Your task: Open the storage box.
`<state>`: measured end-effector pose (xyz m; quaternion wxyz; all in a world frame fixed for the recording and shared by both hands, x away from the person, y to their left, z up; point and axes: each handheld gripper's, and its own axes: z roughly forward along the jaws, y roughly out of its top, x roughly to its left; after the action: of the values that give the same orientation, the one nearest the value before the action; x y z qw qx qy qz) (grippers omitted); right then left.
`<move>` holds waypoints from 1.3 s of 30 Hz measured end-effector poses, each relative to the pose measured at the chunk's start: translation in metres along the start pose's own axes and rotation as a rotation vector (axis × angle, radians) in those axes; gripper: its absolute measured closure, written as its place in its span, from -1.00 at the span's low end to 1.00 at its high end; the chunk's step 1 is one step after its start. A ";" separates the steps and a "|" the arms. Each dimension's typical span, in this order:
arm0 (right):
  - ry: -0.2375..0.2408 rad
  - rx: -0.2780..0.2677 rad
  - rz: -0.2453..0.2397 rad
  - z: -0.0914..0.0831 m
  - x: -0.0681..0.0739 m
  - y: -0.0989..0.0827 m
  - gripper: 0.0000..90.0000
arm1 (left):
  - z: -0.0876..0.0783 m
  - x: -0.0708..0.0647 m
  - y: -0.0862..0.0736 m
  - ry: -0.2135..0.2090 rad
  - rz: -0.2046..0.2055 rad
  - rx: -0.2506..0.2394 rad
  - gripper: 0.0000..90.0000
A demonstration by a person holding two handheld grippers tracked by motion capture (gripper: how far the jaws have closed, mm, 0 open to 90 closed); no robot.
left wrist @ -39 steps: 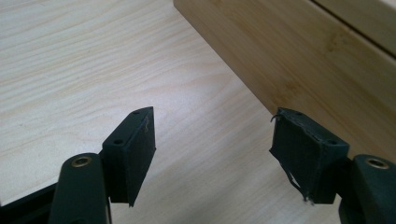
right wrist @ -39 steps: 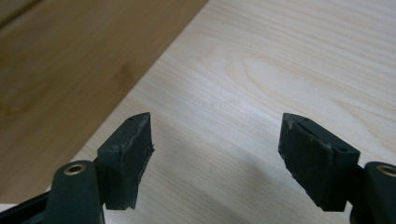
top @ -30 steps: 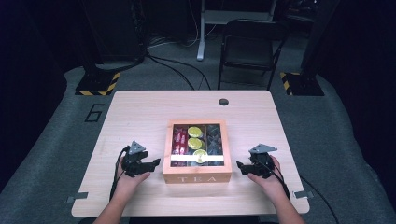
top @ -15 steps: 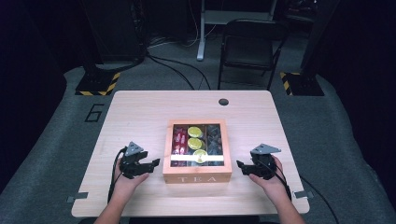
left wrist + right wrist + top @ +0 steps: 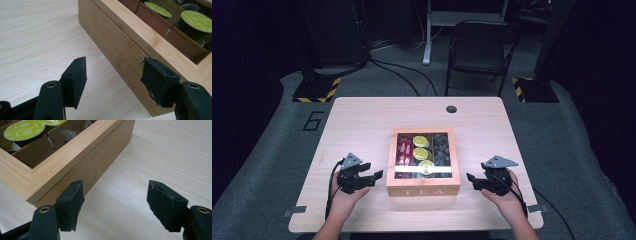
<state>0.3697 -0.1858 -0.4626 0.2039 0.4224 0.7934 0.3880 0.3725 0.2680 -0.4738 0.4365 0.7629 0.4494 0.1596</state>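
Dark room w/ grey carpet, wooden table (image 5: 362, 120) in the middle. Tea box (image 5: 423, 189) sits near the table's 6 o'clock edge, "TEA" on its front wall, lid w/ clear pane shut over green-topped capsules (image 5: 421, 141) and red packets (image 5: 404, 151). We hold the left gripper (image 5: 373, 177) at the box's 9 o'clock, jaws apart and just closing a bit, nothing between them. Right gripper (image 5: 472, 179) sits at 3 o'clock, jaws apart too, gripping nothing. Black chair (image 5: 477, 50) stands at 12 o'clock beyond the table.
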 end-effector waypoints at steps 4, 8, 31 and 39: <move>0.007 -0.010 -0.015 -0.006 0.004 -0.001 -0.35 | -0.005 -0.004 0.001 -0.002 0.009 -0.018 -0.19; 0.014 -0.020 -0.017 -0.010 0.009 -0.001 -0.35 | -0.010 -0.006 0.001 -0.013 0.000 -0.036 -0.19; 0.116 -0.034 -0.094 -0.004 0.044 0.002 -0.28 | -0.020 -0.038 -0.002 -0.081 0.102 -0.022 -0.16; 0.127 -0.009 -0.129 0.002 0.051 0.000 -0.28 | -0.018 -0.047 -0.004 -0.101 0.122 -0.015 -0.16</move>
<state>0.3423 -0.1429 -0.4636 0.1795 0.3440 0.8286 0.4035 0.3333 0.2399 -0.4596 0.4537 0.7926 0.3785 0.1505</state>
